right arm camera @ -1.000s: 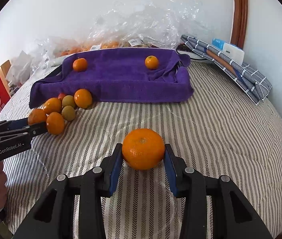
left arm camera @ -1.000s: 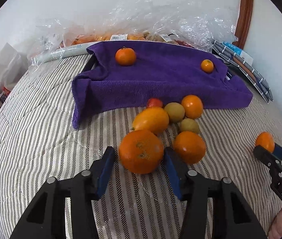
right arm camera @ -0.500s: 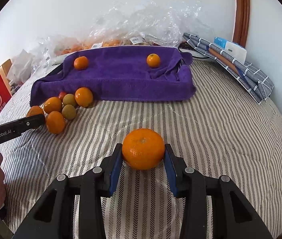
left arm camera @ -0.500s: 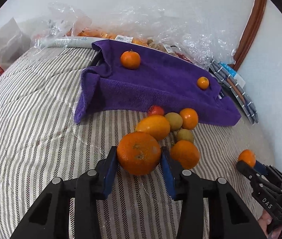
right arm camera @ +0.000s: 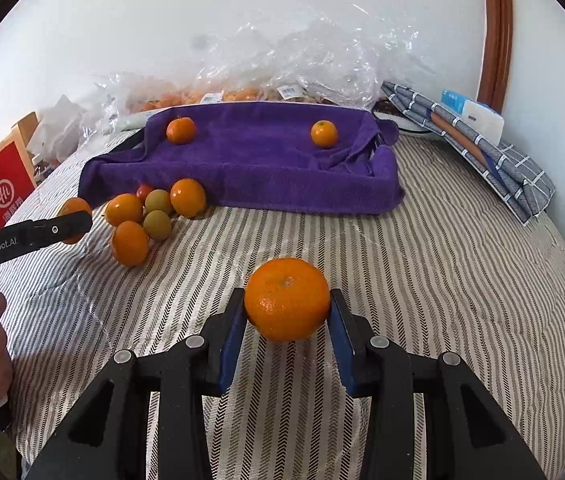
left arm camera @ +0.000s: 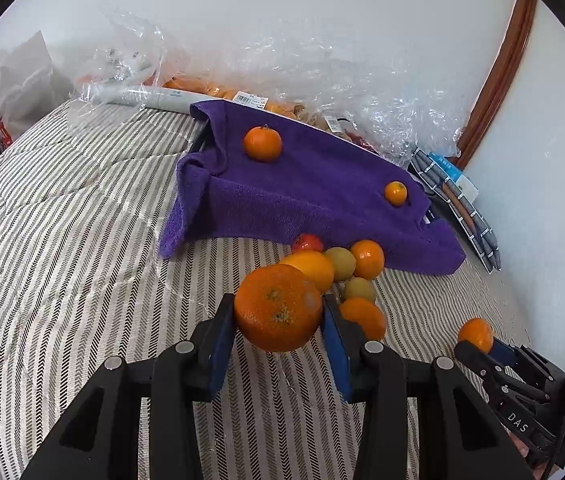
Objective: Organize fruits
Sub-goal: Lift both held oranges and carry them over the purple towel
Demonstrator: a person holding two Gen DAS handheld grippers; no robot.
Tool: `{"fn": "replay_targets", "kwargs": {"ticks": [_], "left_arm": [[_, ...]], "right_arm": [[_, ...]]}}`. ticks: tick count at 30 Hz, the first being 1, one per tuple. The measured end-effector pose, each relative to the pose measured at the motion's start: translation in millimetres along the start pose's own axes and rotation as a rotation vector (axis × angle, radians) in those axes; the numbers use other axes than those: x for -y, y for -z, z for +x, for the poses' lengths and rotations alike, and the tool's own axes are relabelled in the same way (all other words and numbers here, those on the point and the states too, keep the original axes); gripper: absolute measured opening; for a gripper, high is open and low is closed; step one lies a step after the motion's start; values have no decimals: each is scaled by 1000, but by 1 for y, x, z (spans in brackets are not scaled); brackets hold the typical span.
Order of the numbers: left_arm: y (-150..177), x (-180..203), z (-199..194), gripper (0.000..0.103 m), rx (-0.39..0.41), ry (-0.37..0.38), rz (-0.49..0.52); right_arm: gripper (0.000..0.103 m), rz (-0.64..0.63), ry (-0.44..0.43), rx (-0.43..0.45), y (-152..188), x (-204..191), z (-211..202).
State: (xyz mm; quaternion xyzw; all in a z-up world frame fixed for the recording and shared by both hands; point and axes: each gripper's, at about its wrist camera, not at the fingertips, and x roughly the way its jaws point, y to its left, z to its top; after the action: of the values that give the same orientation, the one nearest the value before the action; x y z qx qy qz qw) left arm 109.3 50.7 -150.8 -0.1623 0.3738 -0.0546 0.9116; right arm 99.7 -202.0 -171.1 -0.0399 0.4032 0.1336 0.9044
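Both tongs are matte black plastic with angular, triangular cut-outs, round grey screw caps at the joints and blue pads lining the inner faces. The left tongs [left arm camera: 278, 316] carry white "GenRobot.AI" lettering on one side; the right tongs [right arm camera: 287, 312] show "DAS" in white.

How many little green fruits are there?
2. One green fruit sits in the pile between two oranges, near the purple towel. The other green fruit lies just in front of it. More could hide behind the pile.
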Motion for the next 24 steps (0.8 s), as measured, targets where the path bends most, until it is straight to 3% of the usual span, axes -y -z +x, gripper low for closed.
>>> {"fn": "replay_targets", "kwargs": {"ticks": [5,14,17,24], "left_arm": [[0,-1,-4,40,23,-2,-7],[-6,-9,-7,39,31,-26,-51],[-16,-11,-10,39,19,-32,-49],[-53,-13,-26,39,74,-37,-42]], "right_arm": [[40,23,-63,-5,-1,6,0],[40,50,-34,-22,-6,7,-2],[40,49,-42,0,-17,6,-12],[40,86,-56,72,-50,11,-18]]}}
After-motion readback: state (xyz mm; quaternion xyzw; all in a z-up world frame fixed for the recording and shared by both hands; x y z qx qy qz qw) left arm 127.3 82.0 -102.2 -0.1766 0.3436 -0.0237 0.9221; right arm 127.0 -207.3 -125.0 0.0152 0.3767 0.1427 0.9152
